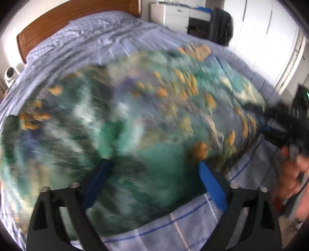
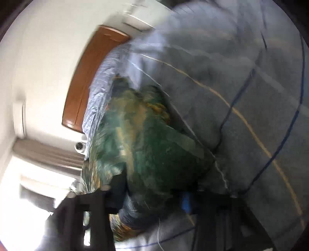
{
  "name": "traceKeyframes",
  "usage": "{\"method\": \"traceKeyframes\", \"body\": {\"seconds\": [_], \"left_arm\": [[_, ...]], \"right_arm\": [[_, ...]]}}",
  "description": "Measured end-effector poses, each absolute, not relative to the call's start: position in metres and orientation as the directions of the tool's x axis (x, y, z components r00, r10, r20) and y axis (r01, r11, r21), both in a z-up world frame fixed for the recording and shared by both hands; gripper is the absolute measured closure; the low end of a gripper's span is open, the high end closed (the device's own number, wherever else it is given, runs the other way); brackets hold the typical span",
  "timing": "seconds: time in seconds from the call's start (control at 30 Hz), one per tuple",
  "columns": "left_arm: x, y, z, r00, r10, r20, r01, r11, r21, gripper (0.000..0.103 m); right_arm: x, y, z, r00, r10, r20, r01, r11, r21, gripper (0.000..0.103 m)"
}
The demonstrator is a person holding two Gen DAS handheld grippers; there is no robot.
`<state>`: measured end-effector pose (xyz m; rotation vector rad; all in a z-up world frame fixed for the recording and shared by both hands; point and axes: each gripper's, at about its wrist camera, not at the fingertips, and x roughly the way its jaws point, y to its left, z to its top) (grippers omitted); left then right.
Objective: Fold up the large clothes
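A large garment [image 1: 135, 119] printed in green, blue and orange lies spread on the bed, blurred in both views. My left gripper [image 1: 154, 164] hovers over its near edge, open, its blue pads [image 1: 212, 185] wide apart with nothing pinched. At the far right of the left wrist view my right gripper [image 1: 278, 123] reaches the garment's right edge. In the right wrist view the garment [image 2: 150, 146] is bunched, and a fold fills the gap between the fingers of my right gripper [image 2: 154, 193], which looks shut on it.
The bed [image 1: 173, 225] carries a light-blue checked cover, with a brown wooden headboard [image 1: 63, 21] at the back. A white cabinet [image 1: 171, 15] and a dark hanging garment [image 1: 222, 27] stand beyond. A hand [image 1: 293, 170] holds the right gripper. A curtained window [image 2: 38, 173] shows bright.
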<state>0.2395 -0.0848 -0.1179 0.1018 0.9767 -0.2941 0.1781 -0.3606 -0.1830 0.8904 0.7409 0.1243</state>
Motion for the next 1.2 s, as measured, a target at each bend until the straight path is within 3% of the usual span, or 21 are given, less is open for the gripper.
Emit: {"method": "traceKeyframes", "body": {"seconds": [0.13, 0.33, 0.47, 0.63, 0.67, 0.7, 0.77, 0.8, 0.93, 1.2], "left_arm": [[0.244, -0.071, -0.053, 0.586, -0.254, -0.77, 0.278, 0.955, -0.104, 0.013], [0.252, -0.099, 0.03, 0.536, -0.406, -0.741, 0.429, 0.886, -0.175, 0.01], [0.262, -0.109, 0.036, 0.52, -0.321, -0.791, 0.427, 0.9, -0.085, 0.01], [0.276, -0.1, 0.005, 0.47, -0.11, -0.876, 0.33, 0.942, 0.059, 0.011], [0.275, -0.098, -0.001, 0.463, -0.083, -0.883, 0.318, 0.945, 0.078, 0.025], [0.276, -0.093, -0.011, 0.45, -0.05, -0.892, 0.299, 0.949, 0.098, 0.053], [0.278, -0.079, -0.017, 0.423, -0.078, -0.903, 0.279, 0.959, 0.048, 0.069], [0.277, -0.068, -0.017, 0.42, -0.108, -0.901, 0.268, 0.963, 0.01, 0.071], [0.275, -0.012, -0.003, 0.446, -0.197, -0.873, 0.242, 0.966, -0.094, 0.072], [0.271, 0.13, -0.023, 0.478, -0.248, -0.843, 0.06, 0.966, -0.25, 0.071]], "right_arm": [[0.158, -0.331, -0.128, 0.809, 0.305, -0.503, 0.028, 0.834, 0.551, 0.07], [0.128, -0.24, -0.063, 0.883, 0.223, -0.412, -0.199, 0.975, 0.101, 0.07], [0.107, -0.175, -0.051, 0.901, 0.229, -0.369, -0.311, 0.933, -0.182, 0.07], [0.075, -0.107, -0.064, 0.909, 0.267, -0.321, -0.397, 0.792, -0.464, 0.07], [0.067, -0.097, -0.068, 0.908, 0.277, -0.313, -0.406, 0.762, -0.505, 0.071], [0.062, -0.088, -0.072, 0.907, 0.287, -0.307, -0.415, 0.73, -0.544, 0.071], [0.063, -0.08, -0.073, 0.898, 0.304, -0.316, -0.435, 0.712, -0.55, 0.071], [0.062, -0.081, -0.072, 0.889, 0.32, -0.329, -0.454, 0.711, -0.536, 0.071], [0.061, -0.098, -0.051, 0.795, 0.452, -0.405, -0.594, 0.719, -0.362, 0.061], [0.122, -0.146, -0.017, 0.686, 0.539, -0.488, -0.632, 0.774, -0.034, 0.061]]}}
